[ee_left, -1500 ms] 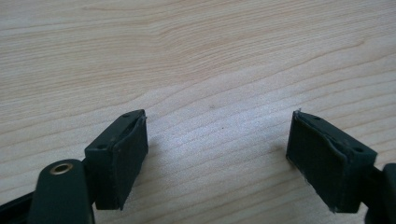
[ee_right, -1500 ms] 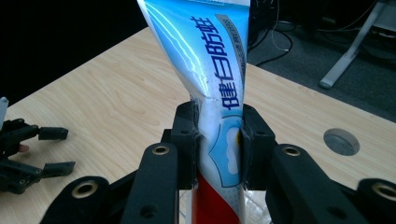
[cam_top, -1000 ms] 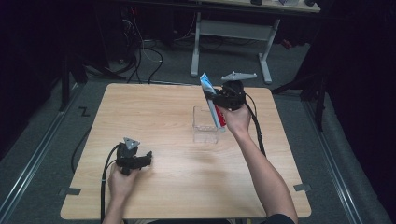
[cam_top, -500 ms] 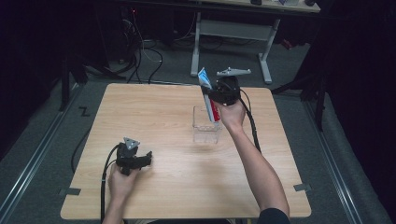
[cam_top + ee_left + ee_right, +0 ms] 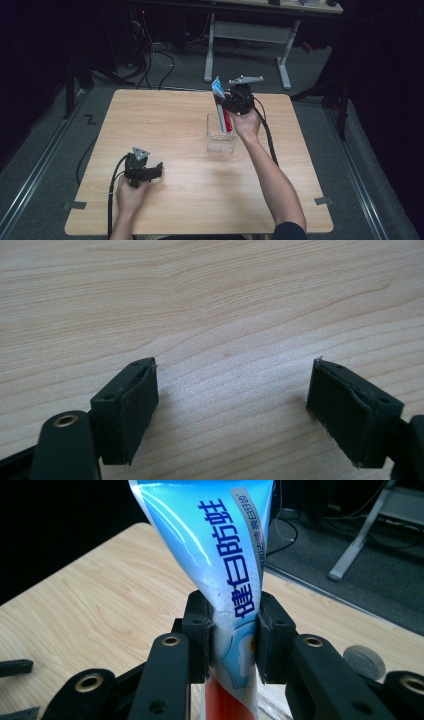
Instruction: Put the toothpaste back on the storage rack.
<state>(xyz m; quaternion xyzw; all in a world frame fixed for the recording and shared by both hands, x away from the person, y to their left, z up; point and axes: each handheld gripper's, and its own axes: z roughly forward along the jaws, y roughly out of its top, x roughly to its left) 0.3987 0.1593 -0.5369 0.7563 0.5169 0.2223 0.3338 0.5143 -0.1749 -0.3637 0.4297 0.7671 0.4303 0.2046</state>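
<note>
Right gripper [image 5: 232,630] clamped on toothpaste tube [image 5: 220,555], long axis upright, red end down over clear container [image 5: 220,134]; left gripper [image 5: 145,171] wide open, empty, resting well apart on bench [image 5: 165,120]

Glossy tube [image 5: 220,565], matt wood table [image 5: 165,120]

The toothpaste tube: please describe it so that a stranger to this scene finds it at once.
Look at the far right part of the wooden table, where a clear box stands. The tube rises from it, clamped in the right gripper. It is blue with a red lower end.
</note>
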